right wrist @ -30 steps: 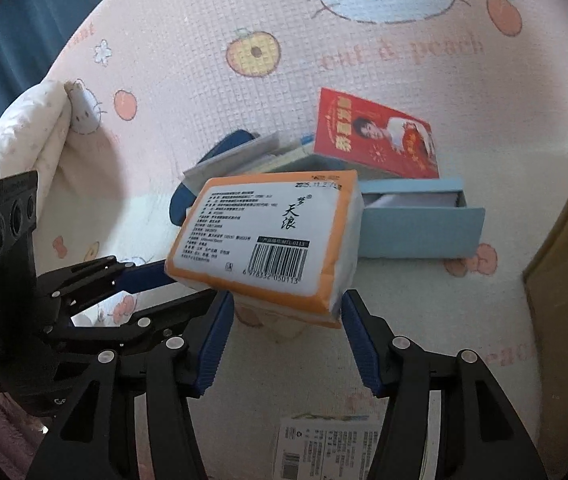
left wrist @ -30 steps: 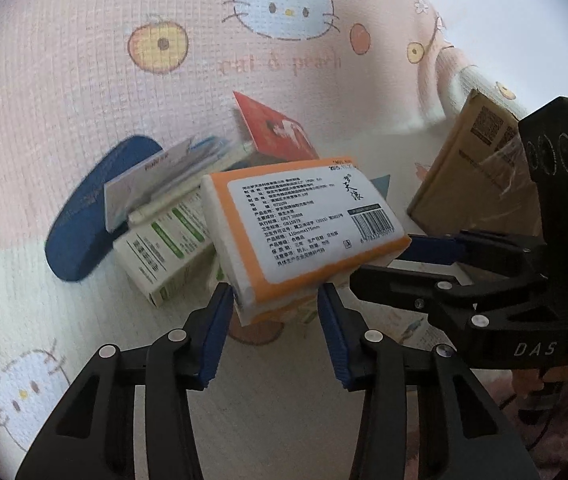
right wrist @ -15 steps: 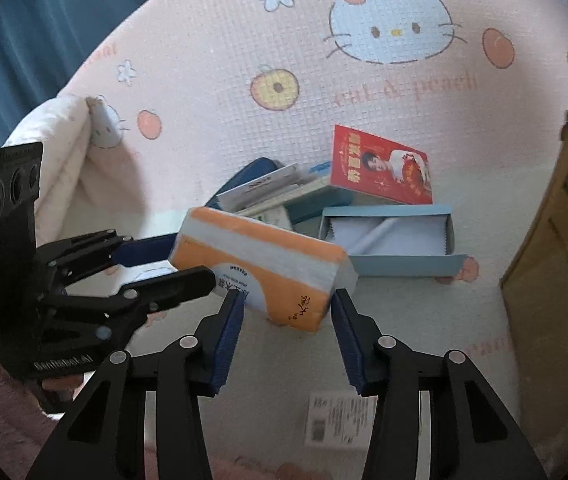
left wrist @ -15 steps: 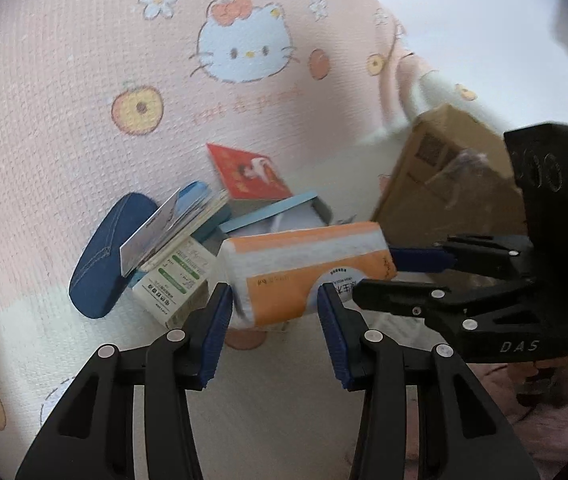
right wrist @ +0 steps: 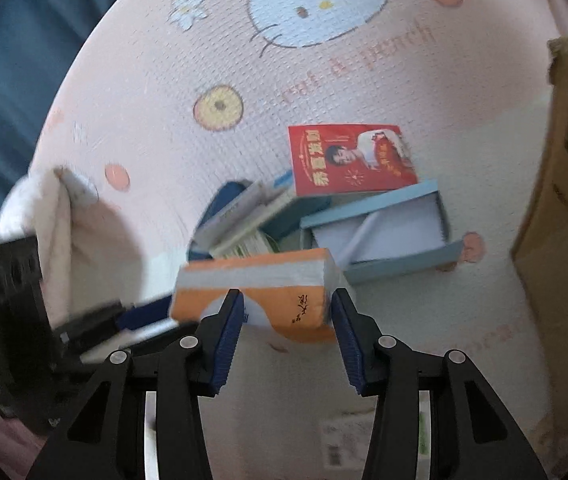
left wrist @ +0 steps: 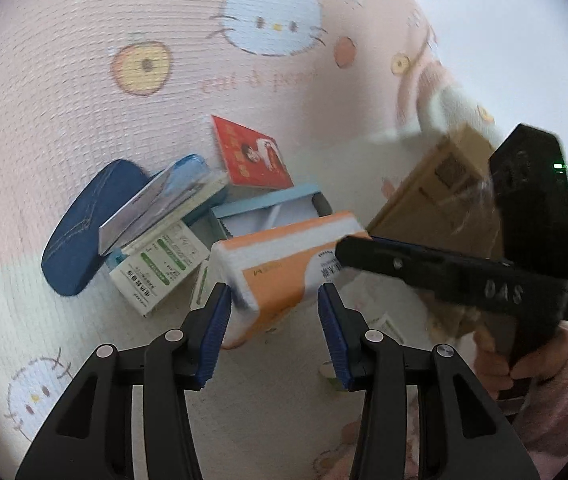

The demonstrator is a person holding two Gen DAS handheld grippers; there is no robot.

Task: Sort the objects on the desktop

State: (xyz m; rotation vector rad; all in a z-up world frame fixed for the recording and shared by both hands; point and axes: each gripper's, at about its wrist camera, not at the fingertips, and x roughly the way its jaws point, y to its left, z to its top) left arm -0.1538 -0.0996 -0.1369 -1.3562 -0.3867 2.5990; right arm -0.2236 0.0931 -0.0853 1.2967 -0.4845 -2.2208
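Rolled over since a second ago, the orange-and-white tissue pack (left wrist: 284, 268) now shows its narrow orange side instead of its printed barcode face, and both hands have lifted it a little above the pink cartoon-print blanket (left wrist: 84, 60). It is held in the air between the two grippers, in front of the clutter. Left gripper (left wrist: 274, 322) stands partly open with the pack's lower left corner between its blue pads; the left pad touches the wrapper, while a gap shows at the right pad, so a firm clamp cannot be told. Right gripper (right wrist: 287, 330) has just been closing and then settled, and its pads sit against the pack's orange end, pinching it at about half its spread. Behind the pack lie an open pale-blue box (right wrist: 400, 232), a red booklet (right wrist: 348, 160), a green-and-white carton (left wrist: 160, 268) and a dark-blue denim case (left wrist: 92, 224). A brown cardboard box (right wrist: 564, 200) stands at the right edge
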